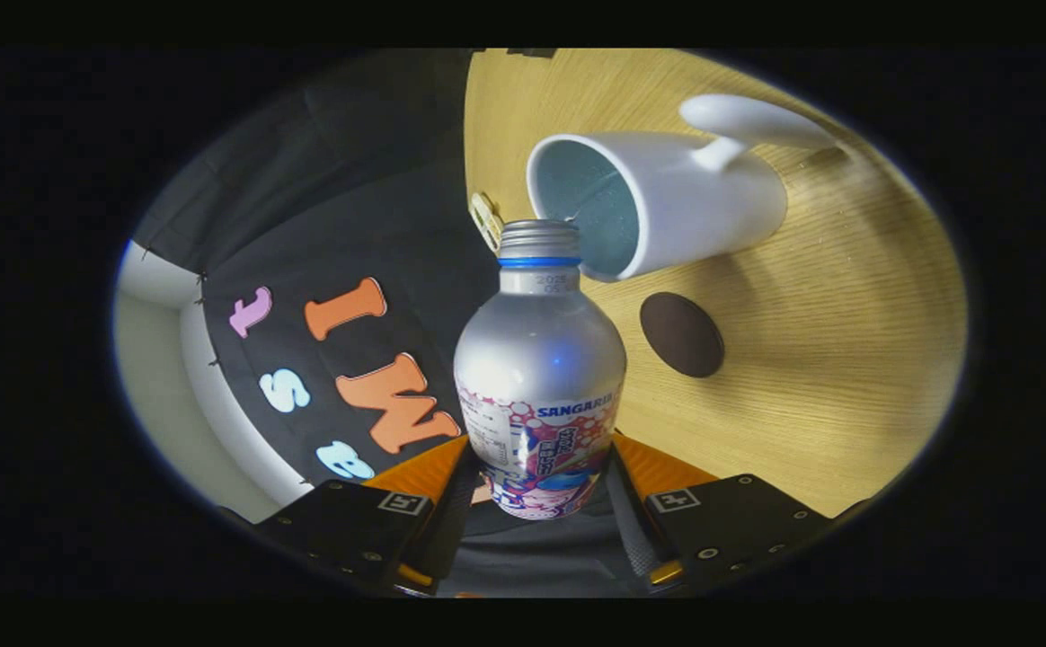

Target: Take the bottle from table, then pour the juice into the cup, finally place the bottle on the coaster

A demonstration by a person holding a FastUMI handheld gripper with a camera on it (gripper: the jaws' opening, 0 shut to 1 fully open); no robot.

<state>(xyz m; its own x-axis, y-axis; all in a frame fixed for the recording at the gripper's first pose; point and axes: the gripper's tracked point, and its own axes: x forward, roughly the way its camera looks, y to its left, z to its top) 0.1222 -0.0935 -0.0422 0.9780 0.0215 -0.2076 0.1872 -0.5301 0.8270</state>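
Bottle [538, 377] pinched low on body between both gripper [541, 490] fingers, tipped over sideways, uncapped neck right at rim of white cup [667, 202]. Dark round coaster [681, 334] on wooden table [846, 359] just beside cup.

A black cloth [370, 171] hangs as the booth's wall along one long edge of the wooden table [846, 377]. It is creased, with broad folds across it. Its outer border is fastened at a few small dark ties to a white bar [217, 395] that follows that border. Beyond the bar lies a pale, plain surface [150, 359]; whether it is a wall or a floor cannot be told. A small tan piece [486, 218], ribbed and shaped like a clip, sits right on the table's edge where wood meets cloth. At the same edge, farther along, a small dark piece [532, 52] shows, too blurred to name.
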